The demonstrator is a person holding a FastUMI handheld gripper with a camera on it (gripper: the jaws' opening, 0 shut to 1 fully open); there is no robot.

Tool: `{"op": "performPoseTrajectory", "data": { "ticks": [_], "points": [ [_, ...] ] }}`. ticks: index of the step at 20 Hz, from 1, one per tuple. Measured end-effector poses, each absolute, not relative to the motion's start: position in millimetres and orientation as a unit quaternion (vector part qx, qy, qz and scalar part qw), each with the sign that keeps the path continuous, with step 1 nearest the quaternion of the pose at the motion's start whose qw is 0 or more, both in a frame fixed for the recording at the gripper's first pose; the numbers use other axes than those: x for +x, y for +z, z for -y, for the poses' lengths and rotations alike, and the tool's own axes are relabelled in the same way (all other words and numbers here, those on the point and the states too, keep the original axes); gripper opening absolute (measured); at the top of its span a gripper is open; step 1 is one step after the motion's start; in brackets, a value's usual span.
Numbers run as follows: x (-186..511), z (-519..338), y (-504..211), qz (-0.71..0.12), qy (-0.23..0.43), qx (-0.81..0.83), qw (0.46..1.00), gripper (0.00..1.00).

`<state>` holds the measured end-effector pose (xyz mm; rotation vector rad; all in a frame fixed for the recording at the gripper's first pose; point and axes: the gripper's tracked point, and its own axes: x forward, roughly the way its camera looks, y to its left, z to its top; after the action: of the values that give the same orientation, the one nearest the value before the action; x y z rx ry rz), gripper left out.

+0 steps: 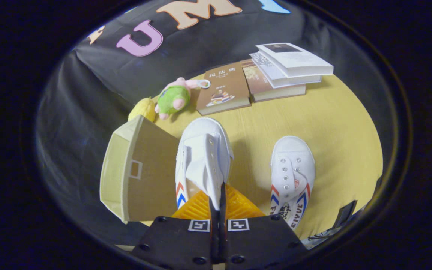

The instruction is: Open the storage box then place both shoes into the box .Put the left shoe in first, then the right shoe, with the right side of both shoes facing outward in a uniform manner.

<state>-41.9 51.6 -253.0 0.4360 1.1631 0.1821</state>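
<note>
Tabletop (pixel 336 112) below, hand-held gripper (pixel 218 195) clamps lifted shoe (pixel 204 157) (box (pixel 141 172) just beside)

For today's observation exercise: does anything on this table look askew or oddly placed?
The held shoe hangs by its tongue, pinched in the gripper. The storage box has its lid up. The stacked books are fanned unevenly. The other shoe lies flat.

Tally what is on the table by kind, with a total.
Shoes: 2, one pinched at its tongue by the closed jaws of the gripper, one resting beside it
Storage box: 1, open
Books: 4
Plush toys: 2
Total: 9
</note>
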Motion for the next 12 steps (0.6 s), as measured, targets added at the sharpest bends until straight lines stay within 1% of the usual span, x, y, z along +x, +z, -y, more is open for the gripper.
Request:
{"op": "performPoseTrajectory", "data": {
  "ticks": [7, 12],
  "points": [
    [-25, -108, -173, -0.497, 0.127, 0.215, 0.832, 0.03],
    [-17, -156, -141, -0.48, 0.157, 0.221, 0.835, 0.03]
  ]
}}
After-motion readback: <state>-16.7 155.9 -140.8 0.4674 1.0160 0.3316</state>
